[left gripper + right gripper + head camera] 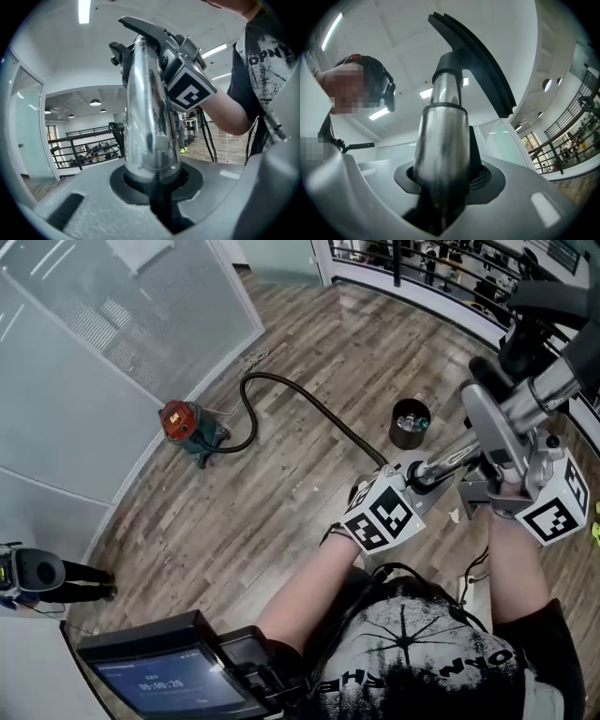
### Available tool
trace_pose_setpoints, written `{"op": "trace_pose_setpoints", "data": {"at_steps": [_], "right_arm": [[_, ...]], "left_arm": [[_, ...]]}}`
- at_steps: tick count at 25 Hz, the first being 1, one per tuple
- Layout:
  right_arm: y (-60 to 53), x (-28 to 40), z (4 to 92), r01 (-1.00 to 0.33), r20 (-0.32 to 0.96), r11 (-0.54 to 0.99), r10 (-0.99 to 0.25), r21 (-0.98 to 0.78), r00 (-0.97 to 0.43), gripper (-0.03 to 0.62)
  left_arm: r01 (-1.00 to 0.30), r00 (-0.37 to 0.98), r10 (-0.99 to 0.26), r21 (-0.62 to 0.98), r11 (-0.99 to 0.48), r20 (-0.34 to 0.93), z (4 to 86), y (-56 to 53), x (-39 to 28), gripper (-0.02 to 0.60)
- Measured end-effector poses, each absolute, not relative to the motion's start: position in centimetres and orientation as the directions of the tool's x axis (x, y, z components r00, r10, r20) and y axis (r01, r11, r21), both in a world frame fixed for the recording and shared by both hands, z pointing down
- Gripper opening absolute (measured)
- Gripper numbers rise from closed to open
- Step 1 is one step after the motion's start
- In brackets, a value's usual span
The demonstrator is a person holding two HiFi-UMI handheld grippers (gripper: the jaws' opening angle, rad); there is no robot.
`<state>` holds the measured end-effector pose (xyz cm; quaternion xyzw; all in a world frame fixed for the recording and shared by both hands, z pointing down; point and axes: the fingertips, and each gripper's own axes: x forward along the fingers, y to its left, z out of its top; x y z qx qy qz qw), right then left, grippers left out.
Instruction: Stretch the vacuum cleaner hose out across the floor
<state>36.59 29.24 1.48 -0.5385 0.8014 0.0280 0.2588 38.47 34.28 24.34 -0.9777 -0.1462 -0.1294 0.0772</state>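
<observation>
The red and teal vacuum cleaner [185,427] stands by the glass wall. Its black hose [309,403] loops out and runs across the wooden floor up to my left gripper [415,476]. That gripper is shut on the chrome wand [452,458] at the hose end, as the left gripper view confirms with the wand [149,117] clamped in the left gripper [154,177]. Higher on the same wand, my right gripper [491,429] is shut too; in its own view the right gripper [439,180] grips the wand [440,140] below the black floor nozzle [474,61]. The nozzle [553,298] points up to the right.
A black bin [410,423] with small items stands on the floor just beyond the grippers. A frosted glass wall [103,343] lines the left side and a black railing [441,266] curves along the far right. A screen device [159,676] sits low at the bottom left.
</observation>
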Motion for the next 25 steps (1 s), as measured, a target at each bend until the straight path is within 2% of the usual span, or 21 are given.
{"op": "trace_pose_setpoints", "data": {"at_steps": [4,8,14,18,25], "right_arm": [[31.6,37.8,4.9,-0.903,-0.452,0.359,-0.863,-0.234,-0.226,0.198],[32.2,38.3,5.0,-0.921,-0.437,0.307,-0.881,-0.241,-0.179,0.198],[33.0,37.8,5.8,-0.913,-0.409,0.304,-0.895,-0.272,-0.176,0.198],[35.3,36.6,5.8,-0.893,-0.404,0.362,-0.883,-0.268,-0.237,0.198],[40.9,34.9,5.5,-0.799,-0.393,0.537,-0.819,-0.270,-0.418,0.199]], "left_arm": [[0.377,0.900,0.334,-0.113,-0.919,0.281,27.9,36.8,39.3,0.061],[0.428,0.879,0.390,-0.099,-0.898,0.273,27.8,37.7,39.4,0.061],[0.418,0.879,0.386,-0.063,-0.906,0.282,28.3,39.3,38.6,0.061],[0.361,0.902,0.332,-0.061,-0.931,0.277,28.1,41.6,37.8,0.060],[0.171,0.951,0.152,-0.047,-0.984,0.269,27.6,47.1,37.7,0.060]]}}
